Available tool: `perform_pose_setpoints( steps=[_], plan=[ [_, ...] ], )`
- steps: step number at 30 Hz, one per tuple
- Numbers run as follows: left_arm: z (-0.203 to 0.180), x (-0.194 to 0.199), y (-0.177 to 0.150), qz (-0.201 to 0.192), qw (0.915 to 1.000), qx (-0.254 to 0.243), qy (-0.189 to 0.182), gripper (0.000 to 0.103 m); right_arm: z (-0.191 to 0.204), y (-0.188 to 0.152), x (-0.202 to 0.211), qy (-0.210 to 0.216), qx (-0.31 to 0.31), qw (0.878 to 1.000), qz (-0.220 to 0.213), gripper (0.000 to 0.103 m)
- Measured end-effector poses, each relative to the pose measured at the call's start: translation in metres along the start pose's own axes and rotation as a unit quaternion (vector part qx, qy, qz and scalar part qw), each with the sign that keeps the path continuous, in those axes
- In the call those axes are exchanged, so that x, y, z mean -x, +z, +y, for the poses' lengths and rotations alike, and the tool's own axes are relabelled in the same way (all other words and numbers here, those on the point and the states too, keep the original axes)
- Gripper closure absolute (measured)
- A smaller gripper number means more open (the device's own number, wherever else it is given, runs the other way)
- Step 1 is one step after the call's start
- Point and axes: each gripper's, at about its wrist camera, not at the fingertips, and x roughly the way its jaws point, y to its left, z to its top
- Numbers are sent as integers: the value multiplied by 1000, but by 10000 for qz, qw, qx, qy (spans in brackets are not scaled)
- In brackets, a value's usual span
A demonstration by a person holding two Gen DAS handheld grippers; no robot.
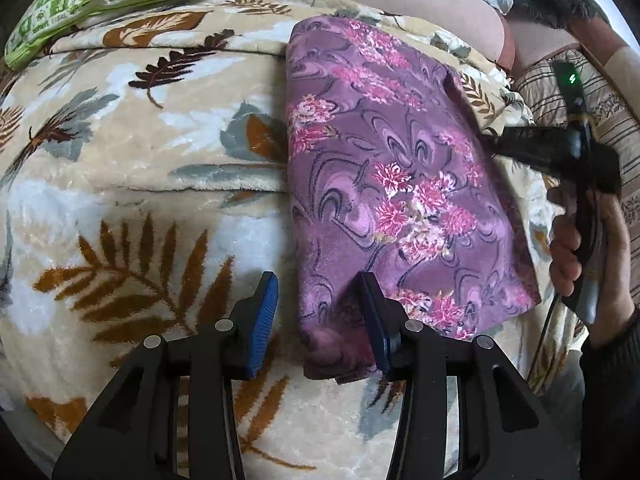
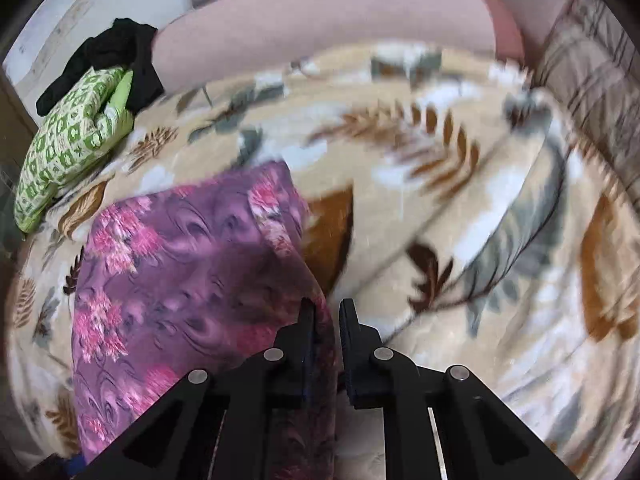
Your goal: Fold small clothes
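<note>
The purple cloth with pink flowers (image 1: 384, 184) lies folded flat on a beige blanket with a leaf pattern (image 1: 132, 184). In the left wrist view it is a long rectangle that runs from the near middle to the far middle of the blanket.

The left tongs (image 1: 316, 316) are spread wide at the near left corner of the cloth. One finger with a blue pad (image 1: 264, 320) is over the blanket just beside the cloth, the other is over the cloth edge; nothing is held between them.

The right tongs (image 2: 326, 312) stand at the right edge of the cloth. The gap between the two fingers is narrow, and the cloth edge seems to rise between them, but this view is blurred, so I cannot tell if they pinch it.

A green and white pillow (image 2: 72, 148) lies at the far left, with a black garment (image 2: 116, 64) behind it.
</note>
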Motion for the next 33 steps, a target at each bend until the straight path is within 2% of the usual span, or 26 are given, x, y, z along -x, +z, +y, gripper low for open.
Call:
perform_pose_setpoints(
  steps=[2,5,7,8,9,14,16,17,20,22,24,29,32,33],
  plan=[
    [1,9,3,-53,10000,6,-68,61,-4,-1,8,100,39,9999,-66,92],
    [6,29,14,-212,9990,151,-355,61,-14,7,32,993,-221,9942,-341,89],
    [8,36,33,-209,9983,228,-498,61,-12,16,40,1265,-202,9908,-444,77],
    [9,36,45,-204,9983,243,-489,61,-7,21,40,1239,-110,9912,-443,65],
    [11,34,59,-229,9981,303,-477,61,0,26,39,1140,-5,9925,-440,59],
    [17,0,123,-184,9977,464,-468,58,34,62,12,659,253,9974,-143,59],
    [18,-20,147,-88,9974,542,-467,58,43,74,-2,287,441,9986,-110,60],
    [17,-28,158,-39,9976,525,-448,58,46,78,-9,107,492,9987,-52,61],
    [12,-54,183,166,9982,487,-303,58,36,85,-25,178,395,9990,132,69],
    [12,-66,191,266,9980,504,-284,57,31,88,-24,162,405,9990,66,78],
    [10,-74,195,358,9982,437,-183,60,23,89,-21,96,334,9994,-14,93],
    [7,-67,192,255,9988,368,-194,68,8,88,-36,99,313,9993,203,98],
    [10,-66,191,190,9989,371,-215,69,-1,91,-14,553,-44,9983,-167,99],
    [13,-71,190,241,9985,418,-241,68,-2,92,-19,568,-91,9983,-69,99]
  ],
)
